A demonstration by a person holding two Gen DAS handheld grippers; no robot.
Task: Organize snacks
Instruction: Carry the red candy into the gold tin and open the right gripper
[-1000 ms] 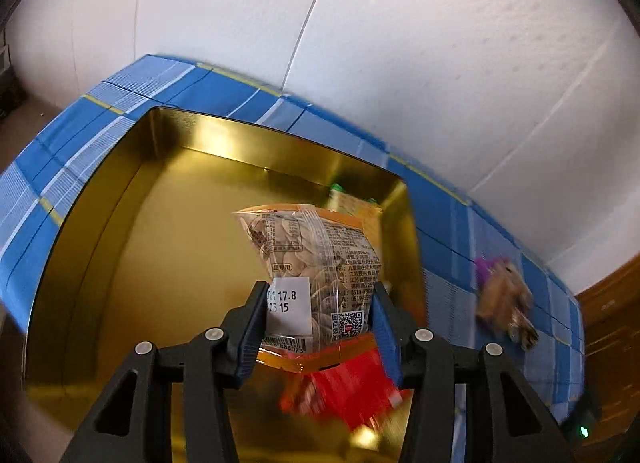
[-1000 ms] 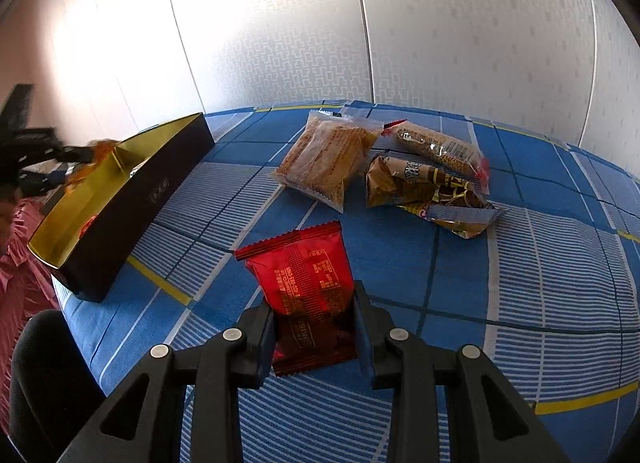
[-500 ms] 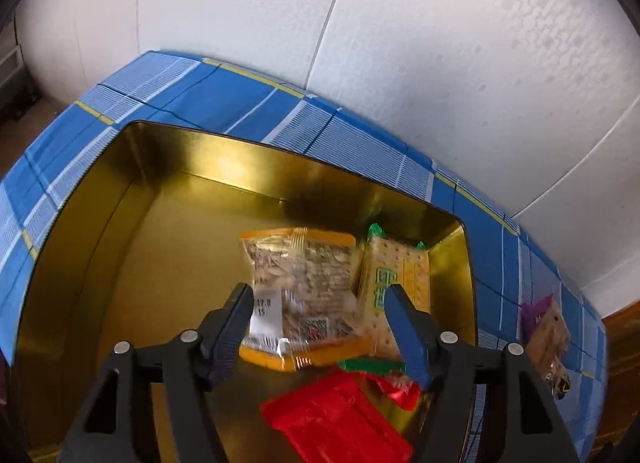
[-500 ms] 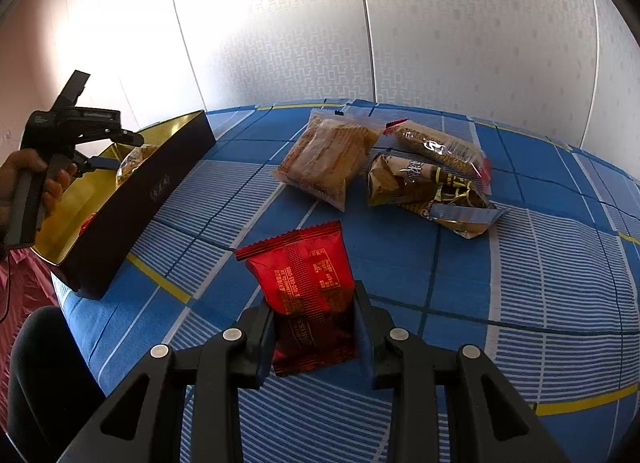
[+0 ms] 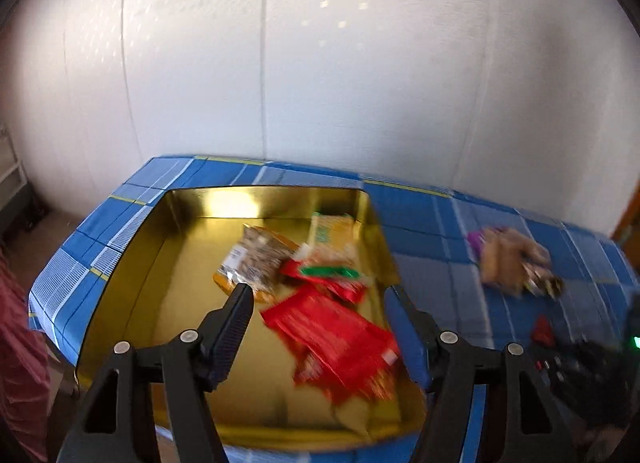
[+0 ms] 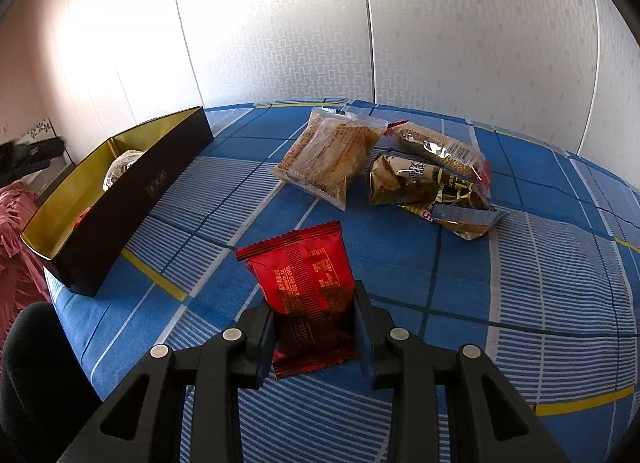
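A gold-lined tin box (image 5: 132,259) sits on the blue checked cloth; its dark outer wall shows in the right wrist view (image 6: 132,199). In it lie a seed packet (image 5: 256,259), a yellow cracker packet (image 5: 332,229), a red-green packet (image 5: 328,275) and a red packet (image 5: 340,335). My left gripper (image 5: 320,307) is open and empty above the box. My right gripper (image 6: 314,315) is shut on a red snack packet (image 6: 304,283), held just above the cloth.
On the cloth beyond the right gripper lie a clear cracker bag (image 6: 332,155), a long seed bar (image 6: 440,147) and a brown-gold packet (image 6: 432,191). These show blurred in the left wrist view (image 5: 512,259). A white wall stands behind. The table edge is at the left.
My left gripper opened, let the seed packet drop into the box, then lifted and pulled back. My right gripper has stayed still with the red packet.
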